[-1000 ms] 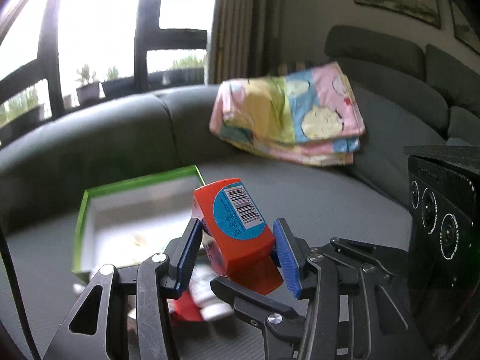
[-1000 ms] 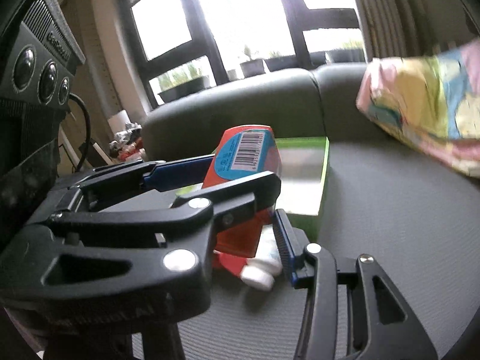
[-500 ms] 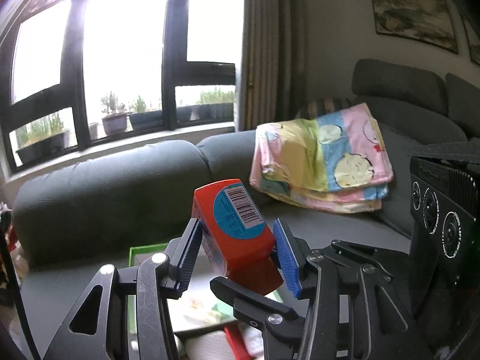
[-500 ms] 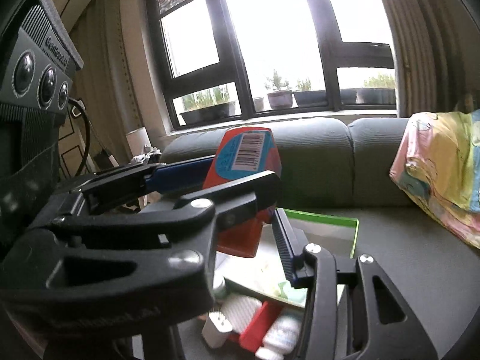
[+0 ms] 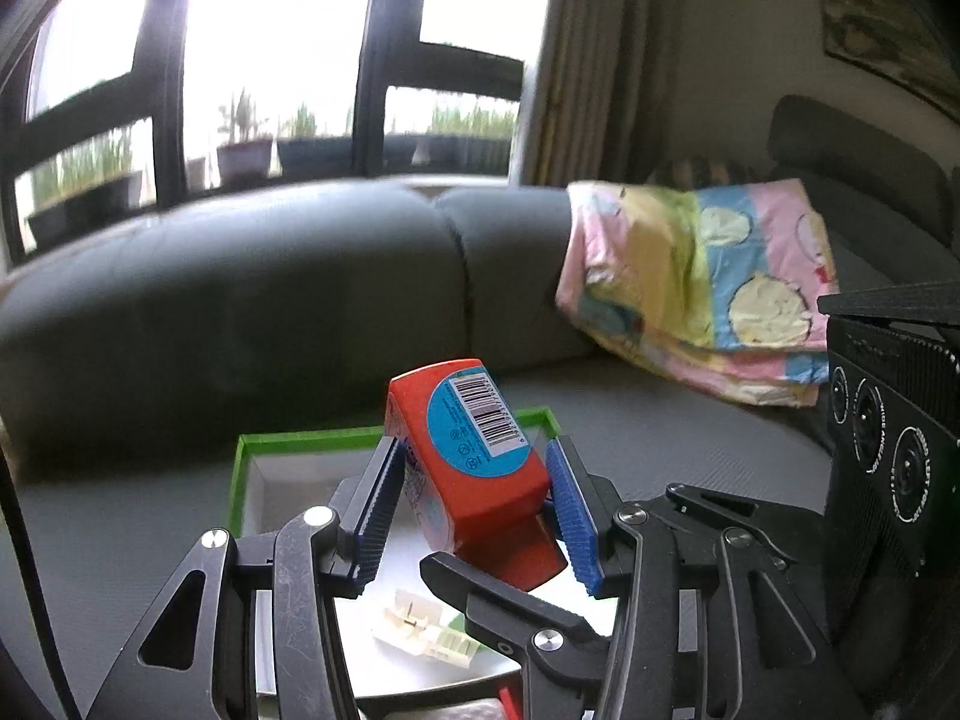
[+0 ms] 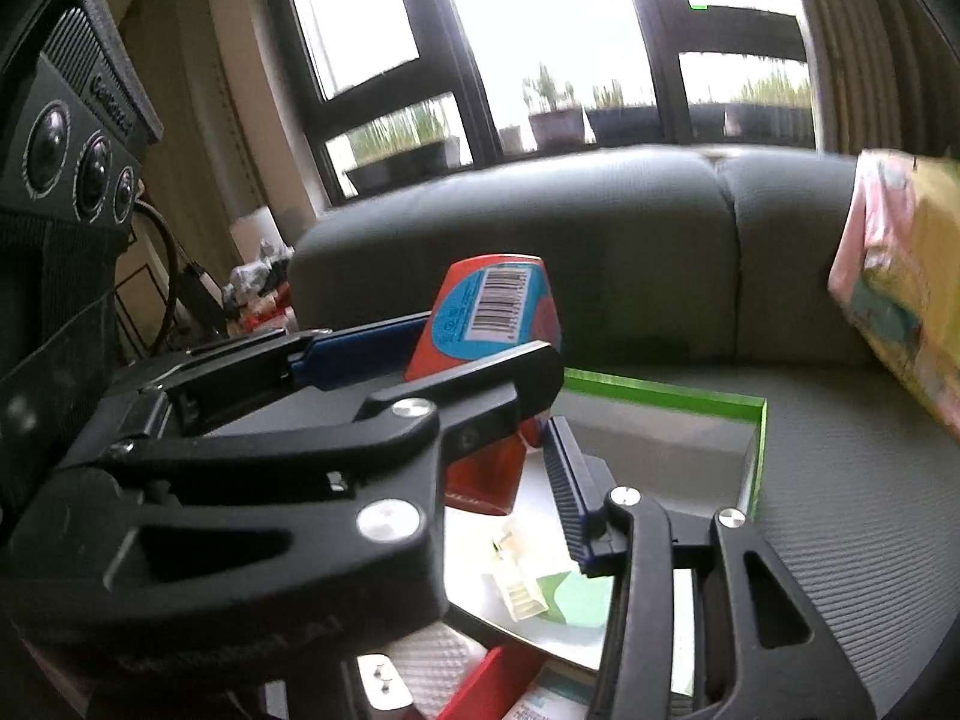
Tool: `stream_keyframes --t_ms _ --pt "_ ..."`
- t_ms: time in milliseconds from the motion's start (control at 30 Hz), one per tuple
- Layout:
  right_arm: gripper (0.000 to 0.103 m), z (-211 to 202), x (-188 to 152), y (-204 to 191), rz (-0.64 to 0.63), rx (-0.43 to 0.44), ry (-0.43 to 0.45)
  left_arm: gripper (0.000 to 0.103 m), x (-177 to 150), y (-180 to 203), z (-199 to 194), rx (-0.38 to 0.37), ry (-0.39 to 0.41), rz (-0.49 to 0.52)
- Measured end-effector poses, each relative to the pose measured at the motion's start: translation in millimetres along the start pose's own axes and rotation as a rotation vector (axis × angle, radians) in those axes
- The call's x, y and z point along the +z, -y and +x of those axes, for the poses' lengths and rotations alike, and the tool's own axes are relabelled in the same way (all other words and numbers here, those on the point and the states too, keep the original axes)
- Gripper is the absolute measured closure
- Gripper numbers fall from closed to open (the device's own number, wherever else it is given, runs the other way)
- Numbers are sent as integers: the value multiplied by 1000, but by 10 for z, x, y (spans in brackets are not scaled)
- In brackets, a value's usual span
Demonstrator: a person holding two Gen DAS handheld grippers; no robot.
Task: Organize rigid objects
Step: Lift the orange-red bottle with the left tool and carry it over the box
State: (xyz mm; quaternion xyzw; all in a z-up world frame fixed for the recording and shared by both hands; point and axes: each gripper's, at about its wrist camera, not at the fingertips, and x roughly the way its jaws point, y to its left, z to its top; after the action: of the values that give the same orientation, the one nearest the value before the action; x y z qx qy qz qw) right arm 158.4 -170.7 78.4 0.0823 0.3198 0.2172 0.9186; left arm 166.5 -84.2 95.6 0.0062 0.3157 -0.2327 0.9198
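Orange plastic fills the middle of my left wrist view: the orange bottle, tilted with its blue barcode label facing up, sits between the blue-padded fingers of my left gripper, which are closed partway against its sides and holding it clear of the sofa. My right gripper reaches in from the other side; one black finger crosses in front of the bottle's lower end and the other blue pad stands just beside it (whether that pad actually presses on the bottle I cannot tell from here). Its jaws are likewise only partly apart.

Below the bottle lies the green-rimmed box on the grey sofa seat, with a small pale plastic piece resting on its white floor. A red and white clutter shows at the near edge of the right view. Against the backrest leans a folded pastel blanket.
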Motion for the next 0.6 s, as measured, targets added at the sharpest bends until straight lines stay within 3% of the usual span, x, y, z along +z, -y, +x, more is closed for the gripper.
stream_keyframes --t_ms 500,567,600 --pt "59 699 -390 279 45 -36 -178 53 -399 -327 771 -51 -168 -136" --pt "58 756 -413 306 70 -33 -202 53 -434 -348 823 -42 -189 -152" --pt "48 769 -420 329 89 -39 -206 53 -452 -363 836 -37 -195 -161"
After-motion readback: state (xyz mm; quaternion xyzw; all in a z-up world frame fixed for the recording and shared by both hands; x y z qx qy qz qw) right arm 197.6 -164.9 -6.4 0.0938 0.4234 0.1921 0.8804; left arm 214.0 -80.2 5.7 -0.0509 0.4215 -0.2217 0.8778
